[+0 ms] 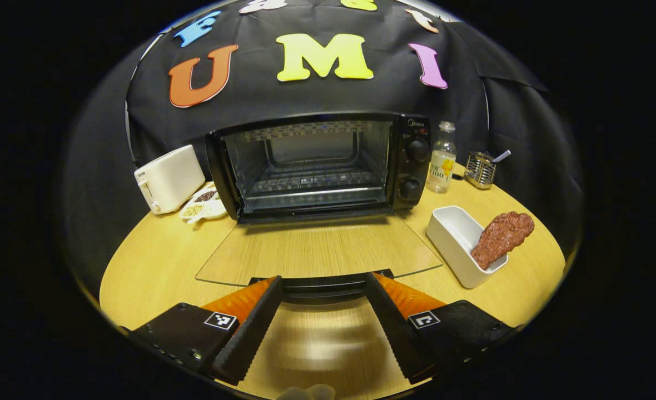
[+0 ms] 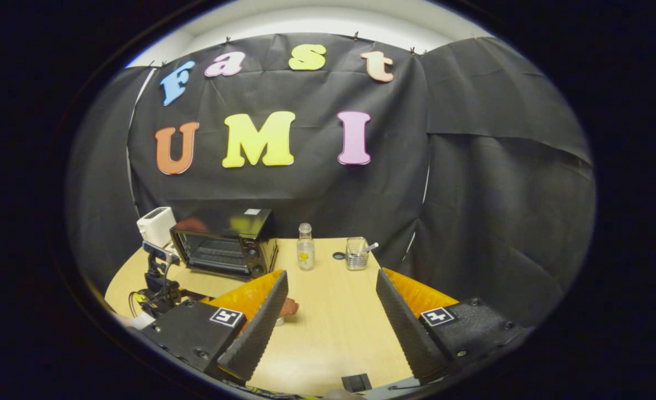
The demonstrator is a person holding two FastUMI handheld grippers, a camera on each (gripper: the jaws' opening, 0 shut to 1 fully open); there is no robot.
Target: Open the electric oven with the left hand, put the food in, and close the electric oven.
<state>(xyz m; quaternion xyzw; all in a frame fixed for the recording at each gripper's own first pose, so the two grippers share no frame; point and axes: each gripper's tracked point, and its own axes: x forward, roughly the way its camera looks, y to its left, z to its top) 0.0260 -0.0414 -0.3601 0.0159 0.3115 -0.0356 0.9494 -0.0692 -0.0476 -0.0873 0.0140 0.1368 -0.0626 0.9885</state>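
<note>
The black electric oven (image 1: pixel 317 161) stands at the back of the round wooden table (image 1: pixel 155 255) with its glass door (image 1: pixel 317 250) folded flat down, and the wire rack inside is bare. My left gripper (image 1: pixel 323 280) is open, with the door's dark handle (image 1: pixel 322 290) lying between its fingers. A reddish-brown piece of food (image 1: pixel 501 236) leans out of a white tray (image 1: pixel 455 233) to the right of the door. In the right gripper view my right gripper (image 2: pixel 331 275) hangs open and empty above the table, with the oven (image 2: pixel 225 241) far left and the food (image 2: pixel 290 306) peeking out beside its left finger.
A white toaster (image 1: pixel 168 178) and a small dish of seeds (image 1: pixel 203 203) sit left of the oven. A clear bottle (image 1: pixel 442 158) and a metal holder (image 1: pixel 481 169) stand to its right. The other gripper and its mount (image 2: pixel 158 278) are at the table's left.
</note>
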